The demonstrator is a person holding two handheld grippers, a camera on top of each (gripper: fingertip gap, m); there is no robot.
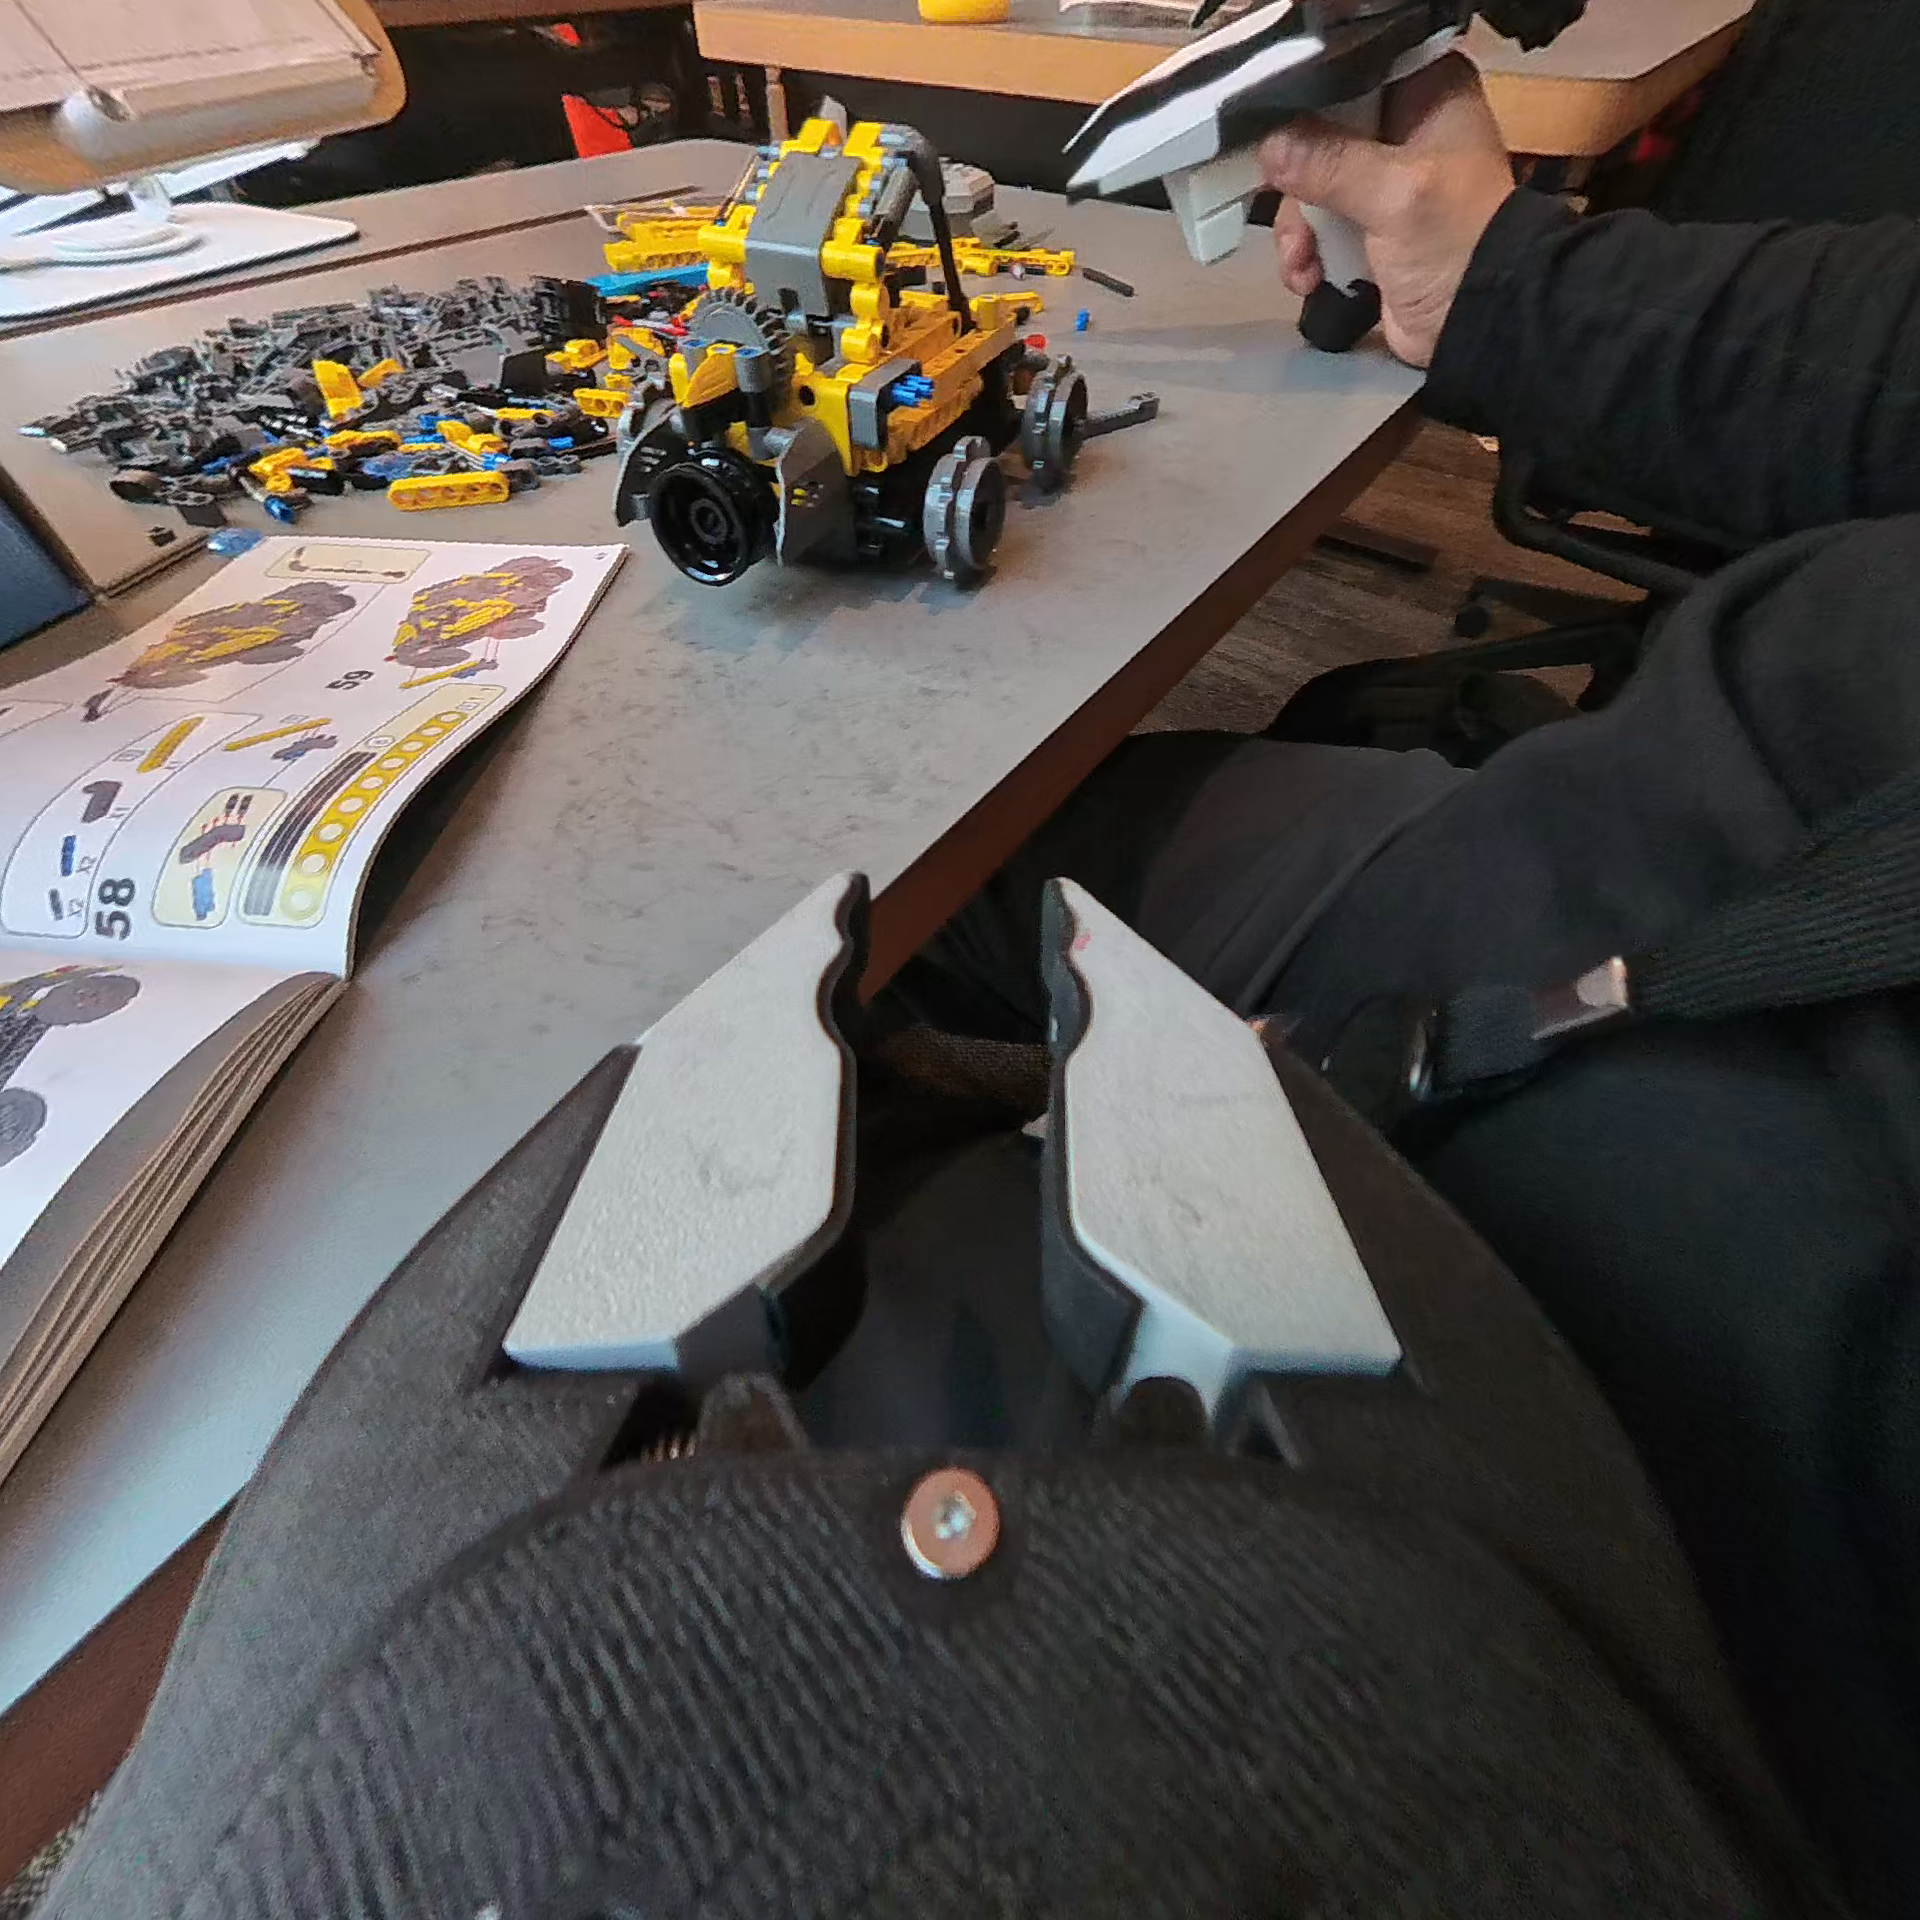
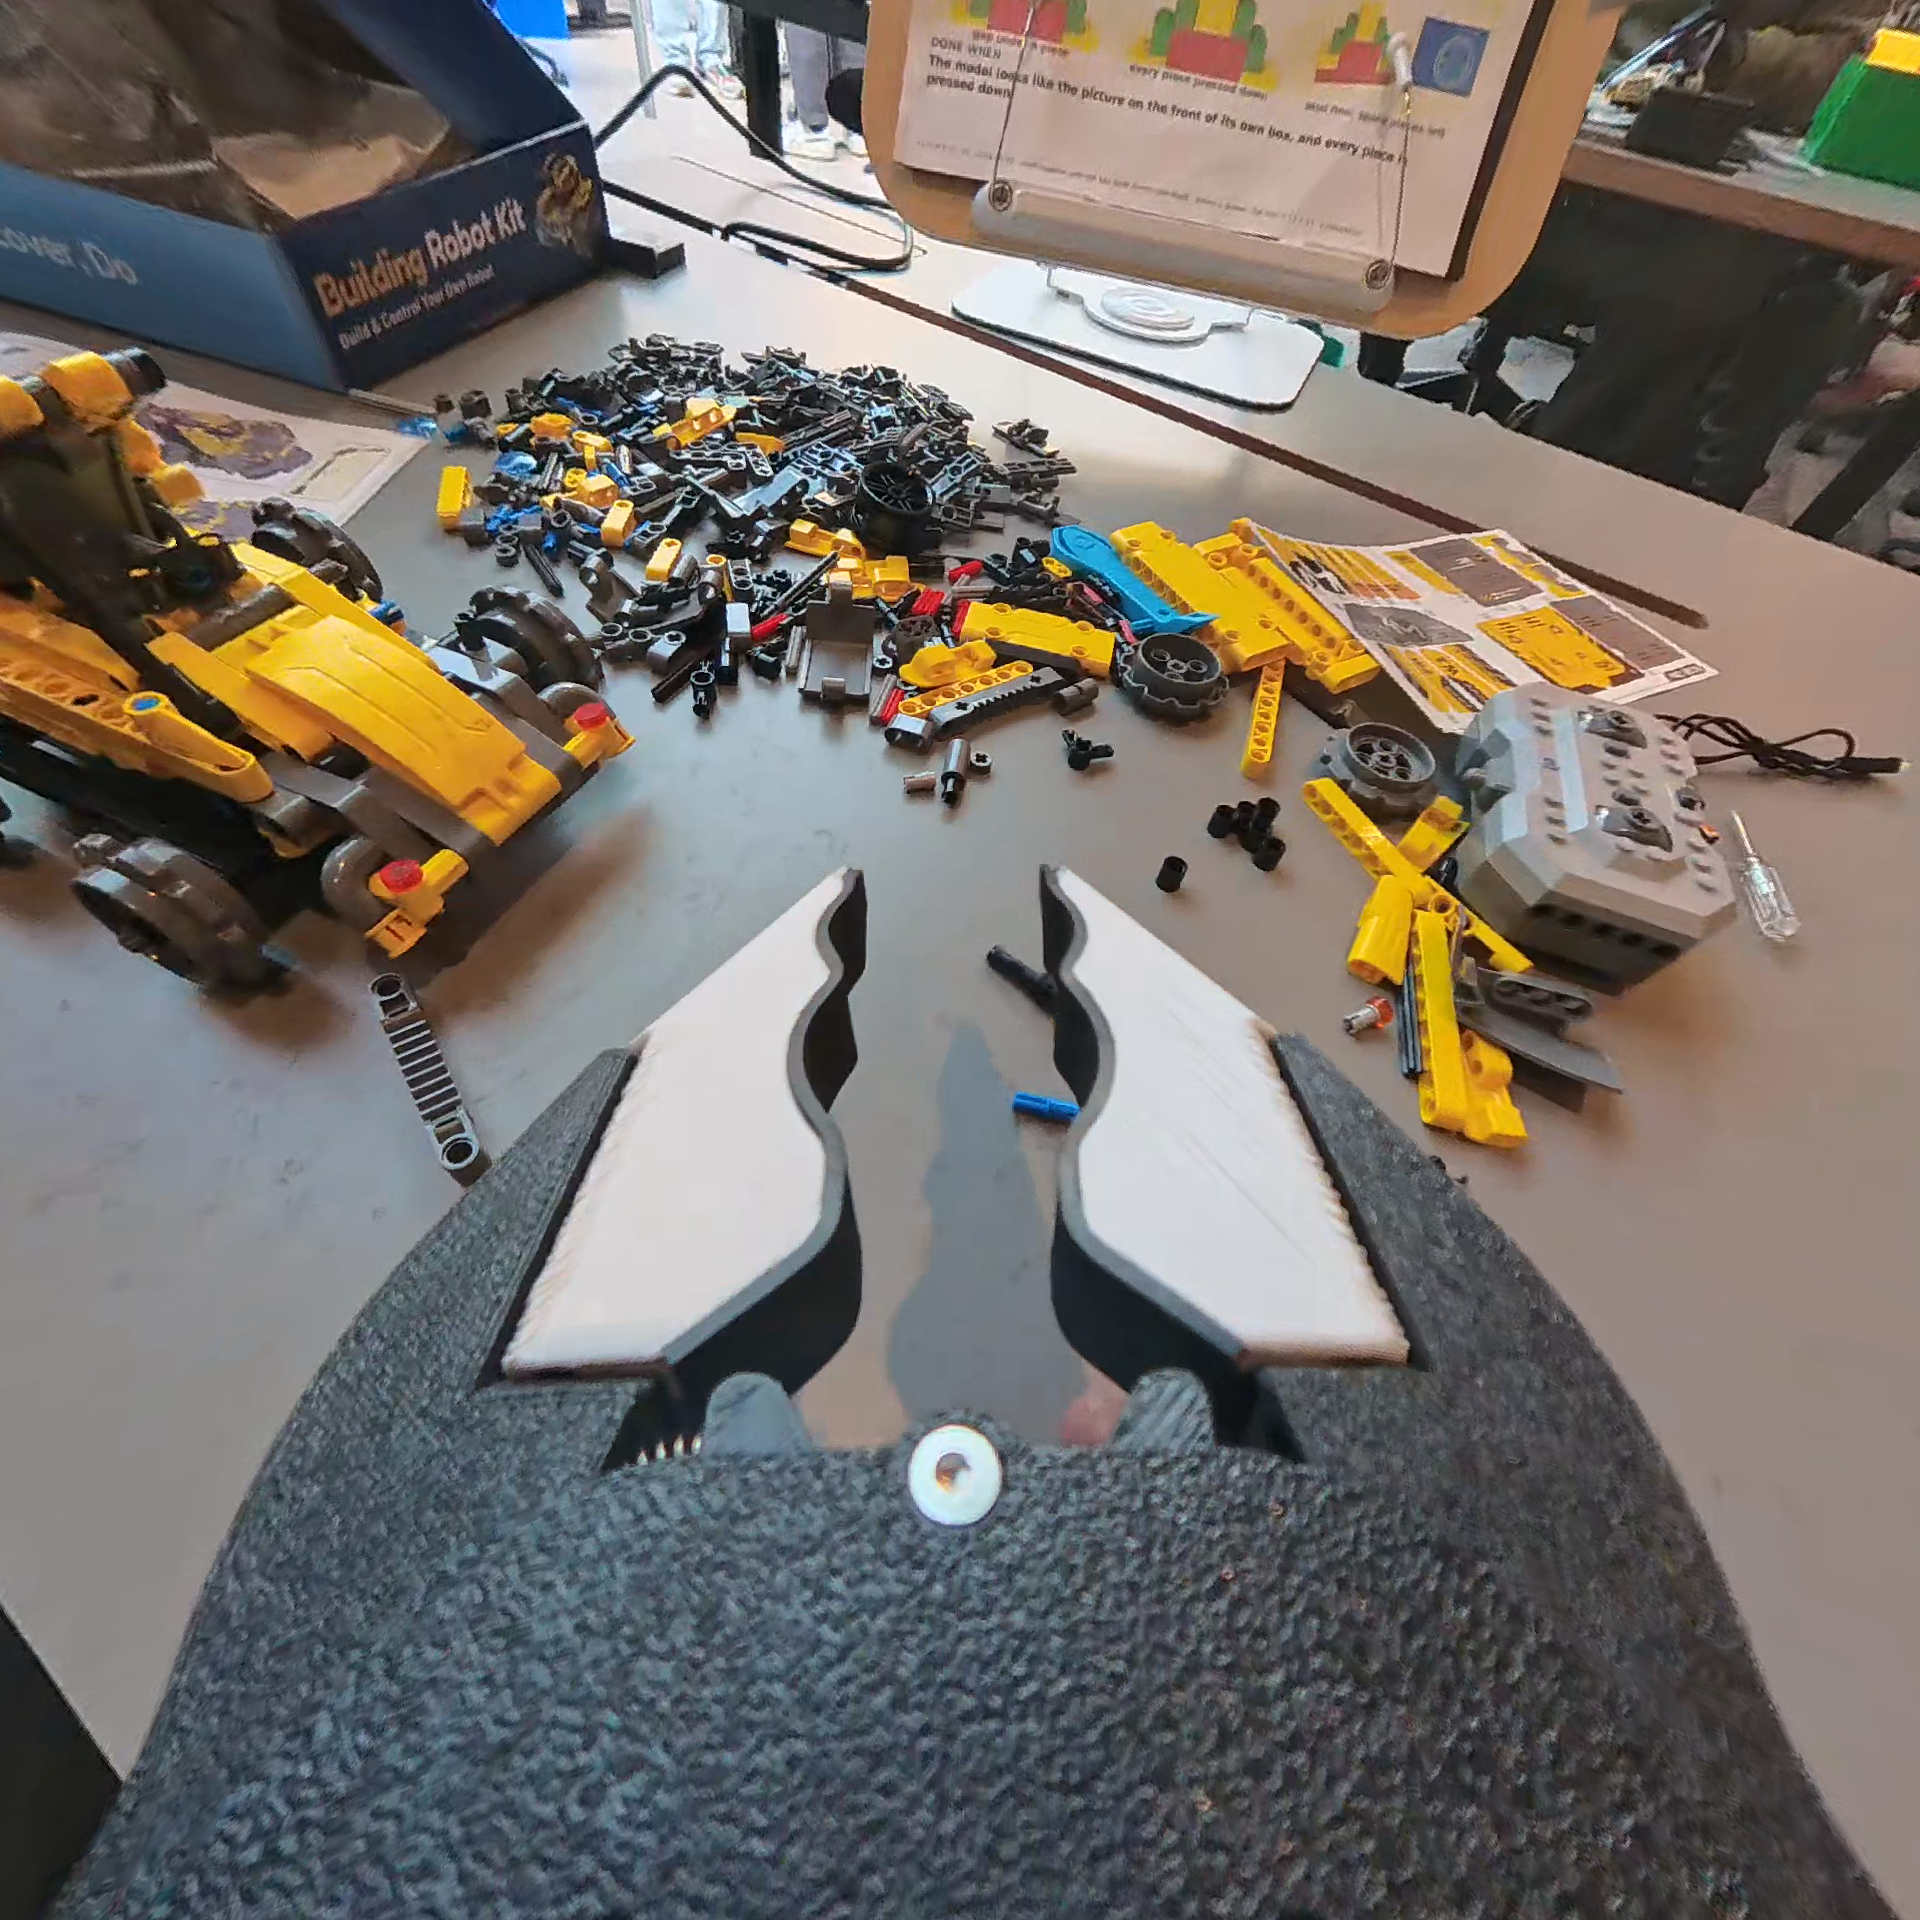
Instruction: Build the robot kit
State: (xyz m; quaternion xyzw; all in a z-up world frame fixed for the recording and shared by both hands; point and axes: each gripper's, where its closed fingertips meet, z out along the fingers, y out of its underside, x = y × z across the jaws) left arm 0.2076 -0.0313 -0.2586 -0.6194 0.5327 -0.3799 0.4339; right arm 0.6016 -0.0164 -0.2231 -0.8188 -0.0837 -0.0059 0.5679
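Upright yellow-grey brick vehicle [image 1: 831, 374] on table [image 1: 727, 748]

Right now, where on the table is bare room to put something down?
Bare grey table lies between the open instruction booklet, the yellow vehicle model and the near edge. A smaller patch lies before the right hand-held gripper, with only a black pin and a blue pin. Crowded: the loose parts pile and around the grey battery box.

Vehicle [image 2: 260, 686]: we see it cut off at the left edge.
Box [image 2: 312, 208]: top cropped.
Black pin [image 2: 1023, 977]: partly behind right finger.
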